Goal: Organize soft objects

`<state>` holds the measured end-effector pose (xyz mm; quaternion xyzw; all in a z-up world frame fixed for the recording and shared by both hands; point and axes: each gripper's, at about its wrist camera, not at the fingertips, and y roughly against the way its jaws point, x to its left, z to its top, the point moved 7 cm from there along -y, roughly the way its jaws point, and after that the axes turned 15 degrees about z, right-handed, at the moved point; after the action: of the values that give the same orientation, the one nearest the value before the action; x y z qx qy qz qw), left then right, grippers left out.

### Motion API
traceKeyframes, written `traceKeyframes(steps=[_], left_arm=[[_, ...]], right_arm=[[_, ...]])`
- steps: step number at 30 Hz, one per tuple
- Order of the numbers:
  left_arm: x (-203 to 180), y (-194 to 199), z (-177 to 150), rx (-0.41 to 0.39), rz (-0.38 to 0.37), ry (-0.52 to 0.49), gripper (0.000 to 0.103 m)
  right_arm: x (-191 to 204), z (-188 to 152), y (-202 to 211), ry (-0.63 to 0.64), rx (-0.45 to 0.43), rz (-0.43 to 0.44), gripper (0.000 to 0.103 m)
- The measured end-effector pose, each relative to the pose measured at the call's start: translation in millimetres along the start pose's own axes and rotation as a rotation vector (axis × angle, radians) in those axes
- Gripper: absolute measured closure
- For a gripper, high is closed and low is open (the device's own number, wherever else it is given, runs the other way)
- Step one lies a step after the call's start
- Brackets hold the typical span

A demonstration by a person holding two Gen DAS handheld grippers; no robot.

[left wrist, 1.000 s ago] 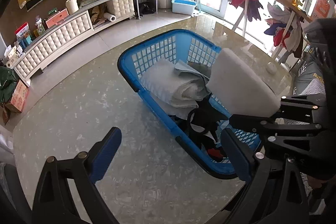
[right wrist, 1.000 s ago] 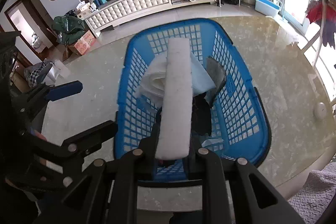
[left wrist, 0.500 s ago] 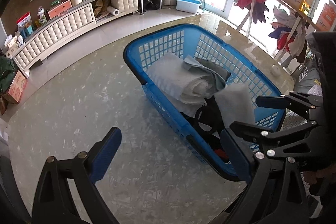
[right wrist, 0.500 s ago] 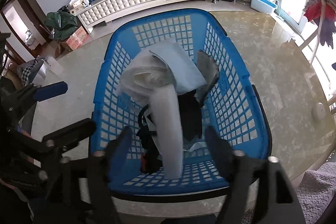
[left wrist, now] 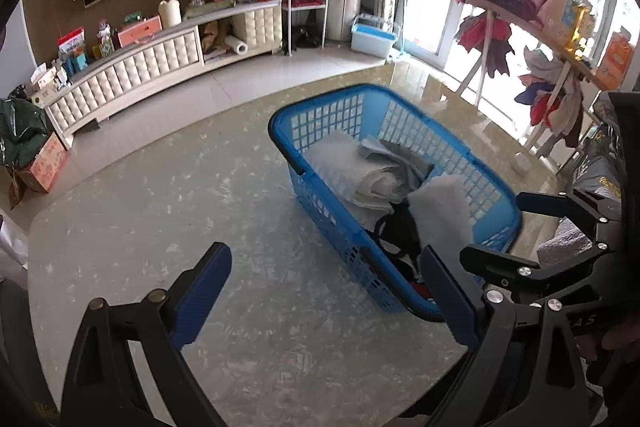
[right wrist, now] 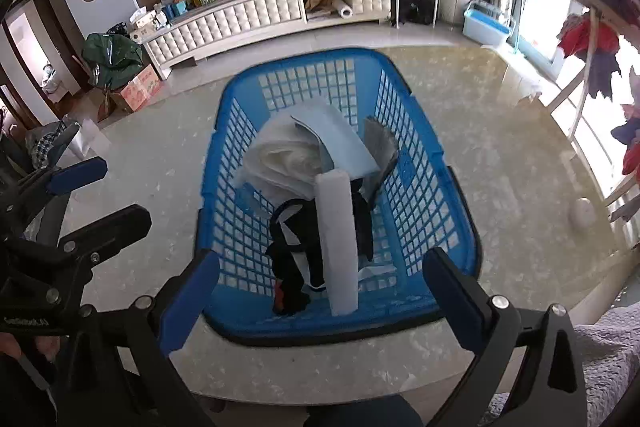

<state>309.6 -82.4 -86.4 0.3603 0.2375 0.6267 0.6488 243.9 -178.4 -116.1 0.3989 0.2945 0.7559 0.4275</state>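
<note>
Marble-look table (right wrist: 500, 147), living rm; tufted cabinet (right wrist: 256, 15) at back wall, clothes rack (left wrist: 520, 11) on rt. Blue basket (right wrist: 404, 167) mid-table. White foam strip (right wrist: 338, 243) inside on the clothes, long axis near-to-far, leaning. Left gripper (left wrist: 324, 297) & right gripper (right wrist: 320, 301) both wide, empty.

basket (right wrist: 460, 187) sits on the table (right wrist: 500, 147) right in front of me. inside, the long pad (right wrist: 338, 243) lies on the dark clothes (right wrist: 292, 259), folded towels (right wrist: 280, 155) behind it.
</note>
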Motion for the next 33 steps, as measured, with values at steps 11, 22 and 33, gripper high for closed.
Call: traceKeyframes(steps=[11, 22, 33], left_arm=[[12.2, 53.1, -10.5, -0.099, 0.010, 0.051, 0.009], [26.8, 105.4, -13.1, -0.239, 0.075, 0.072, 0.001], [37.5, 133.0, -23.7, -0.294, 0.077, 0.103, 0.001]], right_arm=[[25.2, -3.7, 38.4, 0.056, -0.097, -0.038, 0.001], [49.2, -4.6, 58.3, 0.141, -0.191, -0.104, 0.001], [61.0, -3.8, 65.6, 0.203, -0.281, -0.134, 0.001]])
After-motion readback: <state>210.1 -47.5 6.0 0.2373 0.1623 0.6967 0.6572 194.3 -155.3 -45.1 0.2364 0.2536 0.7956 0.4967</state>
